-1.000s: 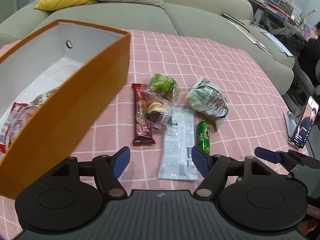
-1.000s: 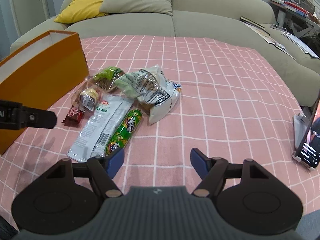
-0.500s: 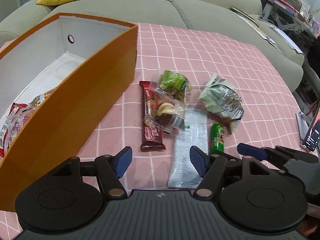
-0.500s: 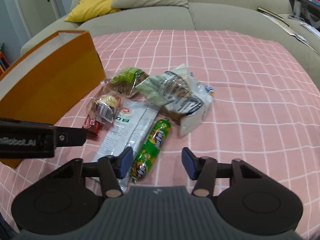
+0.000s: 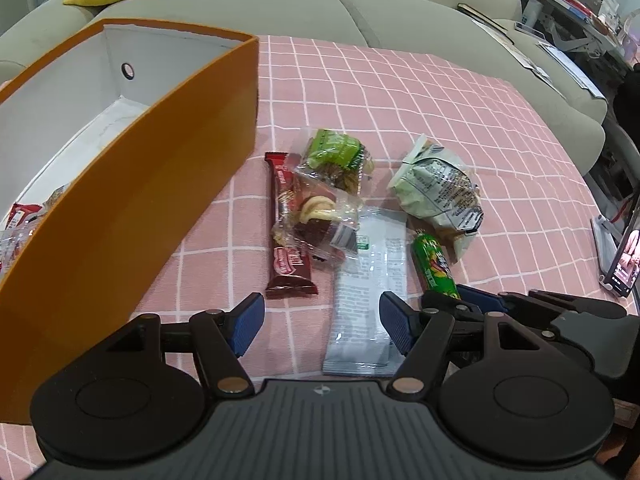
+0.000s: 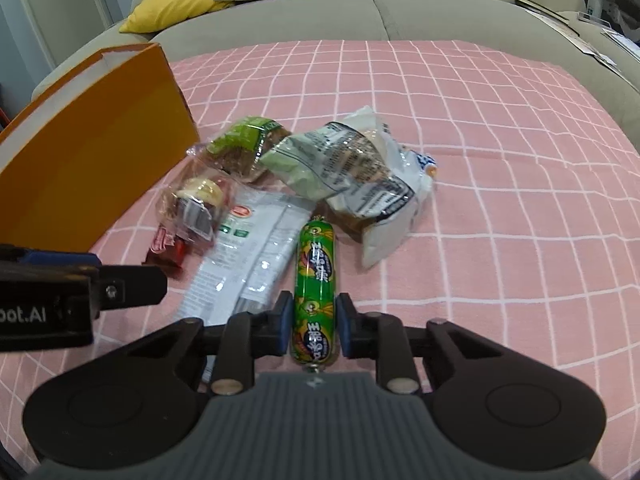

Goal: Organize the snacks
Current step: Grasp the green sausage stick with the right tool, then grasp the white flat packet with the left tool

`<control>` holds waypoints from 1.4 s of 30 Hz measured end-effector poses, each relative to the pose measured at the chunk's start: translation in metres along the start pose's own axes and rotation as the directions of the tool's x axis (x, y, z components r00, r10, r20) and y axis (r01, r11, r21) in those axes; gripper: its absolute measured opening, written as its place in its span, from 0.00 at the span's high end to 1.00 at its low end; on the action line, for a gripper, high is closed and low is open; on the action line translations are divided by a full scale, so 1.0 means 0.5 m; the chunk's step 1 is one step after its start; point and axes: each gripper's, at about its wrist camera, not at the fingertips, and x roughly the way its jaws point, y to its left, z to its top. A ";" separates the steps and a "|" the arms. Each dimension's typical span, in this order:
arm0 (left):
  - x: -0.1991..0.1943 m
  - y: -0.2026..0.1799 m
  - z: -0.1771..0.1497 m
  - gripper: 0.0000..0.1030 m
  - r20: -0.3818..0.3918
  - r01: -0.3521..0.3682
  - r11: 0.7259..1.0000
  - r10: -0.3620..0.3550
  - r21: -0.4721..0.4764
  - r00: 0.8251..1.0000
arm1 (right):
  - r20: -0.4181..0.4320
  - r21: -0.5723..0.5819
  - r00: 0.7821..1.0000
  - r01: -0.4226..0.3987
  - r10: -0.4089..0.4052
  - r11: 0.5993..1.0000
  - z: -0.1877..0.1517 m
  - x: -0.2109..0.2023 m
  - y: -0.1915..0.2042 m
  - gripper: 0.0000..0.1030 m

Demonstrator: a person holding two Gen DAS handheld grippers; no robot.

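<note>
right gripper (image 6: 313,316) jaws just closed, now pinching green sausage (image 6: 315,280) low on its near end, sausage lying on pink cloth (image 6: 480,160) beside white pack (image 6: 256,248). left gripper (image 5: 320,322) spread wide, empty. lift slow, keep sausage level, carry to orange box (image 5: 132,216), drop inside.

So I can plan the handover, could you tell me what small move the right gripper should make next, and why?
Probably lift straight up. The right gripper has just closed its fingers on the green sausage stick, which lies against the white packet; rising first should clear that packet before carrying it toward the orange box.
</note>
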 end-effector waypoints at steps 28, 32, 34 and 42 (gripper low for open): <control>0.124 -0.118 0.012 0.32 -0.036 -0.083 0.990 0.088 0.116 0.996 | 0.019 -0.068 0.998 0.066 -0.065 0.995 -0.038 -0.051 -0.064 0.75; 0.125 -0.127 0.013 0.43 -0.022 -0.091 0.985 0.095 0.147 0.995 | 0.019 -0.070 0.998 0.059 -0.057 0.996 -0.036 -0.045 -0.066 0.76; 0.124 -0.131 0.010 0.45 -0.019 -0.090 0.983 0.095 0.160 0.995 | 0.017 -0.060 0.998 0.058 -0.057 0.997 -0.034 -0.044 -0.071 0.80; 0.084 -0.120 -0.035 0.48 -0.064 -0.029 0.980 0.043 0.195 0.997 | -0.020 -0.025 0.999 0.032 -0.032 0.999 -0.041 -0.057 -0.070 0.81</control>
